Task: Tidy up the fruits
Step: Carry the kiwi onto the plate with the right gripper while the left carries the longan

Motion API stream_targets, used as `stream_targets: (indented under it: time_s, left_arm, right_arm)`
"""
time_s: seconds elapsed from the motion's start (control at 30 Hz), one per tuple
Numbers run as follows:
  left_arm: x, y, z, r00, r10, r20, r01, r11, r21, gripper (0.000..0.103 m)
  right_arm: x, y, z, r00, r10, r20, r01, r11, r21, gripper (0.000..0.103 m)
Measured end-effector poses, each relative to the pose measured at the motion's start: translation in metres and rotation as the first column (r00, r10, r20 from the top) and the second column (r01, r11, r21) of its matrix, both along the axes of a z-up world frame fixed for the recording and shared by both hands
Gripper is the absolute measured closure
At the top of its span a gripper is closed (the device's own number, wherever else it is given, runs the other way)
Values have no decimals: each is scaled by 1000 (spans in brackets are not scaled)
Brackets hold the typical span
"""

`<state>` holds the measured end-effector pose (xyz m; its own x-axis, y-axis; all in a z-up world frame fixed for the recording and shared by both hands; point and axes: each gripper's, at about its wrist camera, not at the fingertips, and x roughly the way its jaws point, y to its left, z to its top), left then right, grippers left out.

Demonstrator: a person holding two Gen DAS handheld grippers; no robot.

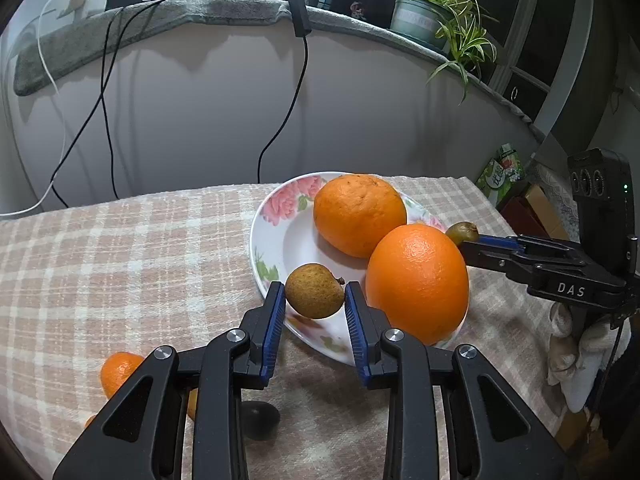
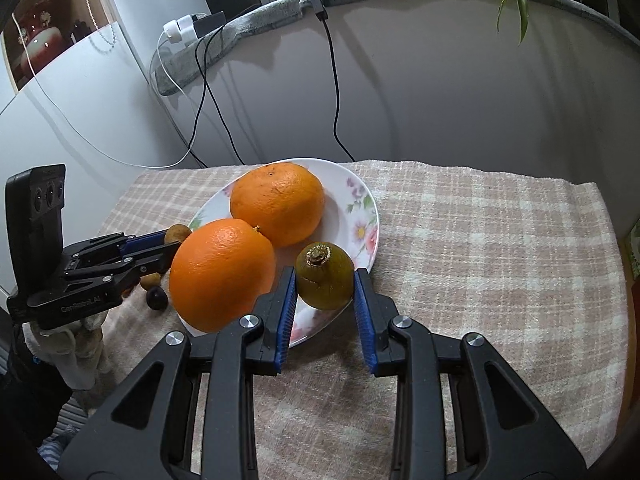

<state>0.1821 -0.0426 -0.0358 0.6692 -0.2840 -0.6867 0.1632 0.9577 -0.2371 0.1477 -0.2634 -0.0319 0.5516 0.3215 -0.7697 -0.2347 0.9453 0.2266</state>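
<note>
From the left wrist camera, the floral plate point(image 1: 276, 236) is sitting on the checked cloth point(image 1: 132, 248) and carrying two oranges: the duller, rougher-skinned far orange point(image 1: 359, 214) toward the back and the glossy near orange point(image 1: 417, 283) leaning out over the rim on the right. The left gripper point(image 1: 315, 300) is pinching a small brown longan point(image 1: 315, 290) between its blue ribbed pads, hanging it over the plate's near edge (stem nub pointing right). Off to the right, the right gripper point(image 1: 466, 240) is reaching in with a greenish fruit at its tip, just behind the near orange. Down at lower left a small tangerine point(image 1: 119, 372) is peeking past the black frame, and a dark round fruit point(image 1: 260, 420) is lying on the cloth below the fingers. Behind, cables are trailing down a pale wall and a spider plant point(image 1: 448, 12) is spilling off a grey-covered ledge. Switching to the right wrist camera, that right gripper point(image 2: 325, 286) is clamping a green-brown kiwi point(image 2: 325, 281), its dry stem end facing up, over the plate point(image 2: 360, 208) rim. The two oranges are touching each other, and the left gripper point(image 2: 172, 240) is coming in from the left with its longan point(image 2: 178, 233). A dark grape point(image 2: 156, 298) is resting on the woven cloth point(image 2: 500, 248) beside the plate.
</note>
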Motion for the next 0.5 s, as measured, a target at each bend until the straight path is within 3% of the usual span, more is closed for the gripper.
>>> stream_targets:
  time_s: [0.5]
  left_arm:
    - [2, 1, 0, 1000, 5, -6, -5, 1000, 9, 74]
  right_arm:
    - [2, 5, -1, 1000, 10, -7, -10, 1000, -20, 73]
